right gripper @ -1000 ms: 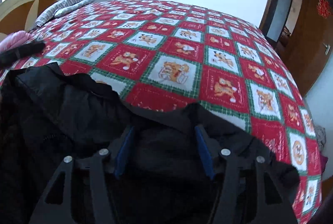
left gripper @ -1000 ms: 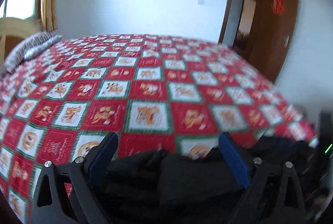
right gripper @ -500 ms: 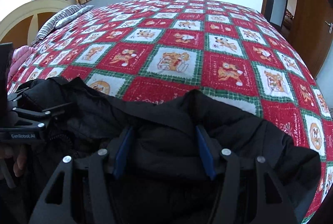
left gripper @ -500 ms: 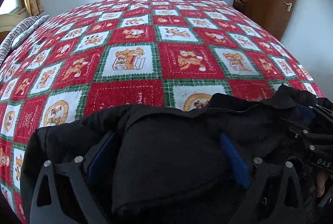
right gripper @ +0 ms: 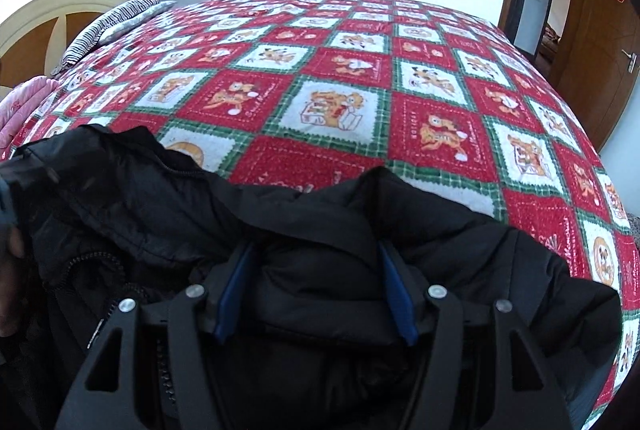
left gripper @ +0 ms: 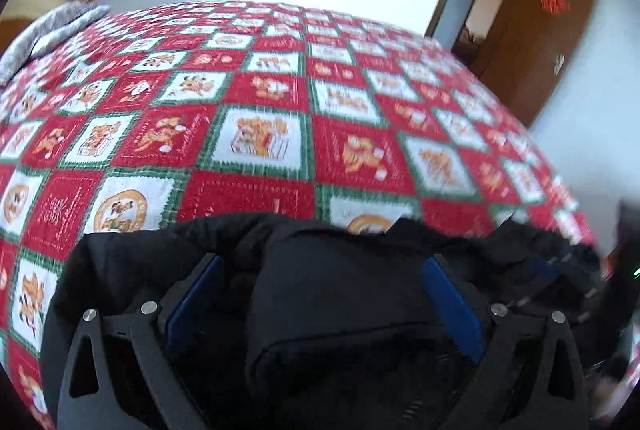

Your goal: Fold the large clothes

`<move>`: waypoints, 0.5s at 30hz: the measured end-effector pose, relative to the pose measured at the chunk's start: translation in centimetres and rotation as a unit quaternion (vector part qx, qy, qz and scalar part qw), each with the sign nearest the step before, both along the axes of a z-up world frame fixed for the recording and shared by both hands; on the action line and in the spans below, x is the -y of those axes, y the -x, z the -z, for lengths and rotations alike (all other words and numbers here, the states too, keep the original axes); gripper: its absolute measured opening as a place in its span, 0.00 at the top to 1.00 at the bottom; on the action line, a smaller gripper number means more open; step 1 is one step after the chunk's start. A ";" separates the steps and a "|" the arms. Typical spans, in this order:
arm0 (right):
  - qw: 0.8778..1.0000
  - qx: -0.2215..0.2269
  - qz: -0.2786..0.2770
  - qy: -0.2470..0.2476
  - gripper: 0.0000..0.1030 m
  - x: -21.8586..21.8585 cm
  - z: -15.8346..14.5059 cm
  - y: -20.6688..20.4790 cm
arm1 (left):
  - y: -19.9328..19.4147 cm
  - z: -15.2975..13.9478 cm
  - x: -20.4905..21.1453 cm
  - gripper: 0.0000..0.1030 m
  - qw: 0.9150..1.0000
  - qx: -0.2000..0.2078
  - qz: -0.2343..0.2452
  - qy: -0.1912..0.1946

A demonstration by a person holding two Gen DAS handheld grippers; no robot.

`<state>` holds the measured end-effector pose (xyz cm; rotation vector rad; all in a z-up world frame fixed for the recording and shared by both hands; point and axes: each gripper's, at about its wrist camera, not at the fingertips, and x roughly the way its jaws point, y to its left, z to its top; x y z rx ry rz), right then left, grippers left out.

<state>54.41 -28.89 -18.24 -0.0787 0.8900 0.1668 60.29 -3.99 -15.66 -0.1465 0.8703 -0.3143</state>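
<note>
- The landmark is the bed (right gripper: 340, 102), covered by a red-and-white checked quilt.
- Striped pillow (right gripper: 108, 22): lies at the bed's far-left corner, well apart from the work area.
- Black jacket (right gripper: 280, 230): lies bunched along the near edge of the bed, padded and bulky, with a zipper line visible on its left part.
- Left gripper (left gripper: 320, 286): holds a thick fold of the jacket between wide-set blue pads, at the near edge of the bed.
- Right gripper (right gripper: 316, 286): holds a second padded fold between its pads at a narrower setting, also at the bed's near edge.
- Risk: the smooth, puffy fabric may slip out of either grip if pulled quickly.
- Risk: uneven pull from the two grippers would probably skew the fold line.
- Risk: the jacket sits close to the bed's near edge; loose parts may slide off.
</note>
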 end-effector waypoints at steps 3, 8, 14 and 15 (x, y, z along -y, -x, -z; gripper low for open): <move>1.000 0.002 0.000 -0.003 0.37 0.0 0.0 0.0 | 0.8 -3.2 0.3 0.03 0.999 0.033 -0.015 0.018; 1.000 0.005 0.001 -0.010 0.37 0.2 -0.1 0.1 | 0.9 -5.0 1.5 0.03 0.993 0.025 0.012 0.112; 1.000 0.006 0.000 -0.015 0.37 0.3 -0.1 0.1 | -0.8 0.5 2.4 0.03 0.997 -0.024 0.002 0.073; 1.000 0.006 -0.001 -0.015 0.37 0.3 -0.1 0.1 | -0.6 0.8 2.6 0.03 0.998 -0.015 0.008 0.061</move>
